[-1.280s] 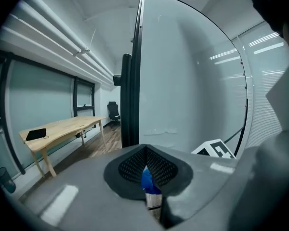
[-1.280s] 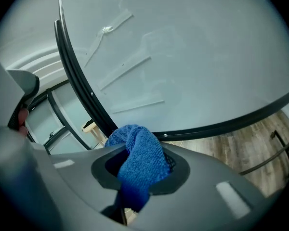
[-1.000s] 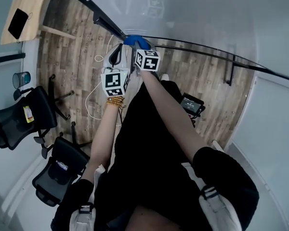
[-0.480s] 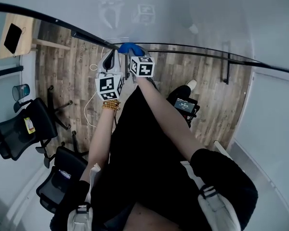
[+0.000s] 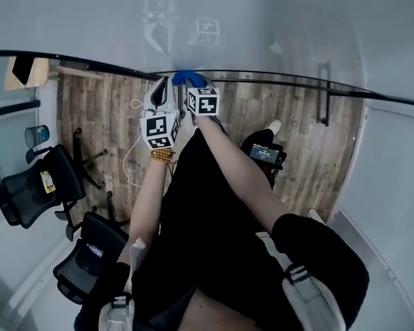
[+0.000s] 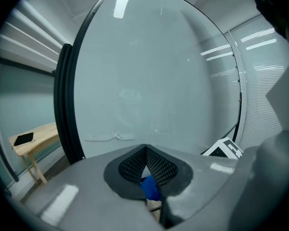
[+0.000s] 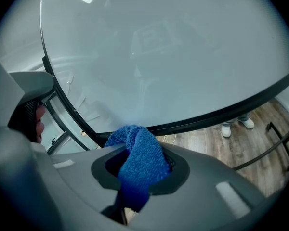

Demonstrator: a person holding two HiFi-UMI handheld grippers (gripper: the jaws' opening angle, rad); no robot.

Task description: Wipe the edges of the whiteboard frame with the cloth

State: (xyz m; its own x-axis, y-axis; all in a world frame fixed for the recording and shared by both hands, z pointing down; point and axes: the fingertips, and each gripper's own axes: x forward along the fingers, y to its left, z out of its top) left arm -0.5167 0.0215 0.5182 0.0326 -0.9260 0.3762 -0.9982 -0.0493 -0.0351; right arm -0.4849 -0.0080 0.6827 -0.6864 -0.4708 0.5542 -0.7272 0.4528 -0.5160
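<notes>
We're right on the job here: the right tool point(image 5: 192, 88) is clamped tight on the blue cloth point(image 7: 139, 162), jaws pinched on the wad, and its bunched top is pressed up against the black frame point(image 7: 221, 113) of the whiteboard point(image 7: 159, 57), right where the long bottom edge meets a second dark bar at what looks to us like a corner. From the head view the cloth sits on that thin black line, above the plank floor point(image 5: 297, 136). The left tool point(image 5: 159, 92) hovers just beside it with its mesh pads point(image 6: 159, 165) brought together at the tips; a scrap of blue shows low in the gap, and we honestly can't say whether it is nipped there or only seen through. As for progress, we'd call this mid-wipe on the bottom edge. No dust line or clean stripe shows, so how much rail is done is hard to judge, and the side and top edges look like work yet to come. Now the textures: the cloth is nubbly and soft, folded into a fat wad that should mould round a narrow rail. The frame is slim, hard and dark. The board is pale and glossy enough to mirror both marker cubes.
</notes>
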